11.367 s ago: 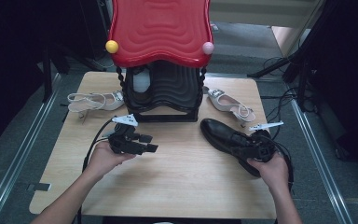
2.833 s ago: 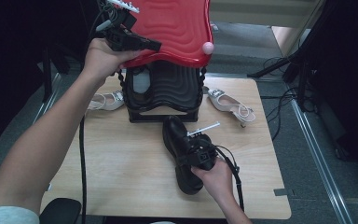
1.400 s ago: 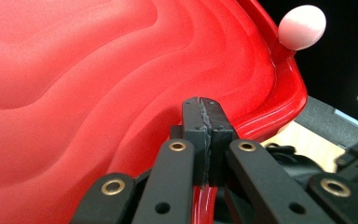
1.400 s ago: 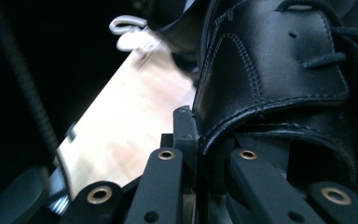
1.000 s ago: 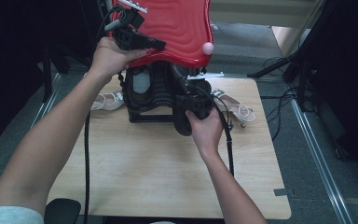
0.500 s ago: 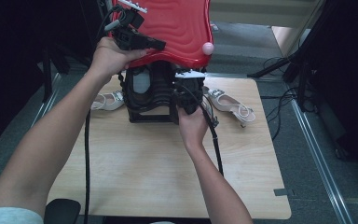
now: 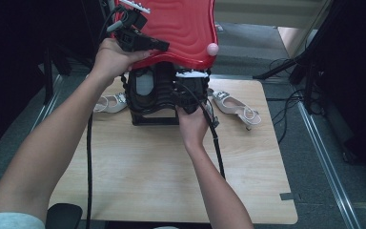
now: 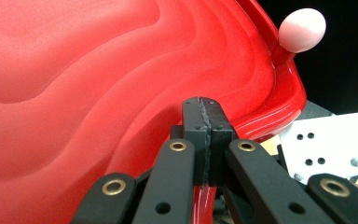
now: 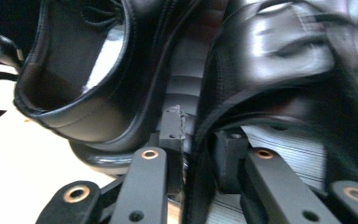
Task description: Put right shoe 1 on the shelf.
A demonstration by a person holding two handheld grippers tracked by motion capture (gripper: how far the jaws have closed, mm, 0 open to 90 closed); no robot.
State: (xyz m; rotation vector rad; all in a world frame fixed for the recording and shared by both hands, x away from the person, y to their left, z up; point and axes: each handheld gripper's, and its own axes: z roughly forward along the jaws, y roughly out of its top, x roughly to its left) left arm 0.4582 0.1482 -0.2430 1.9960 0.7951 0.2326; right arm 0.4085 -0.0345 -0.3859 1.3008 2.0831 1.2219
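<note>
At the tabletop's far edge, left tongs [image 7: 158,45] clamp the red lid's [image 7: 181,28] rim. Right tongs [image 9: 198,133], jaws just opening, straddle a black shoe's [image 9: 279,79] collar beside another shoe [image 9: 88,88] under the lid.

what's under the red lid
Under the red lid, held up by the left gripper, a black rack holds two black shoes; the right gripper reaches in at one. The rack's back is hidden by the lid.
</note>
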